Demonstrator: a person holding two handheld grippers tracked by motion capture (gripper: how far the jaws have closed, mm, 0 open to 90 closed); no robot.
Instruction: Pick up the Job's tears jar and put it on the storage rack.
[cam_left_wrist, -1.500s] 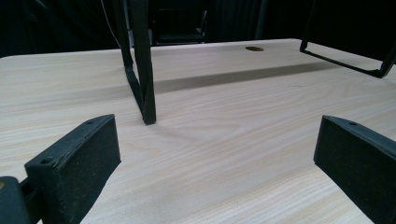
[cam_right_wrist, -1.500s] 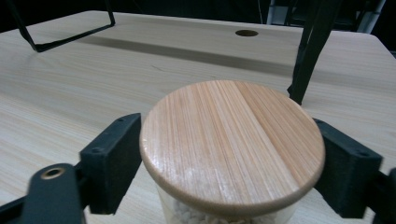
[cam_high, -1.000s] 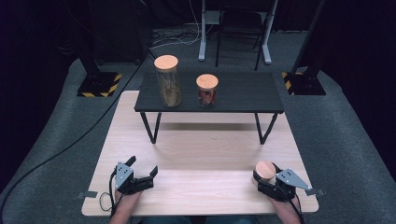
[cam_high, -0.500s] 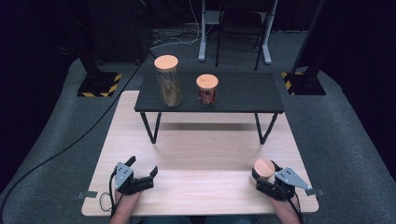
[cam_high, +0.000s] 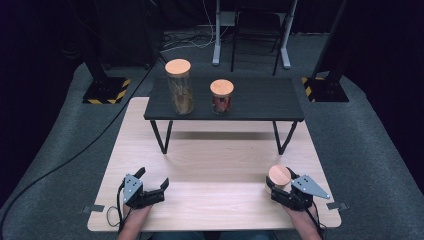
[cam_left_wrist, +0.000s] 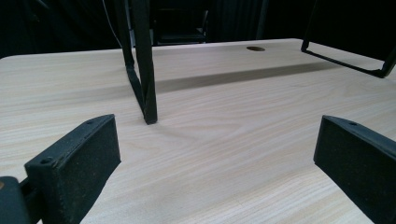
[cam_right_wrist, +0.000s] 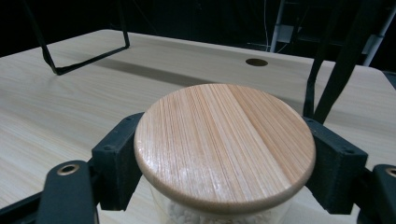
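The surface (cam_high: 215, 165) is pale wood with a fine straight grain and a smooth, faintly satin finish. On it stands a low shelf (cam_high: 260, 100) with a matt black top and thin black metal legs. The jar (cam_right_wrist: 224, 144) in the right claw (cam_high: 280, 187) has a bamboo lid (cam_right_wrist: 224, 140), striped in light and darker bands, smooth with a soft sheen at its 7 o'clock edge; the wall beneath looks like clear glass over white grainy contents. Both claws have matt black pads (cam_left_wrist: 74, 163) of rough, slightly grainy plastic. The left claw (cam_high: 152, 182) carries the same finish. The tall jar (cam_high: 179, 87) and short jar (cam_high: 221, 97) on the shelf are clear glass under similar wooden lids. The floor (cam_high: 60, 165) is grey, rough carpet.
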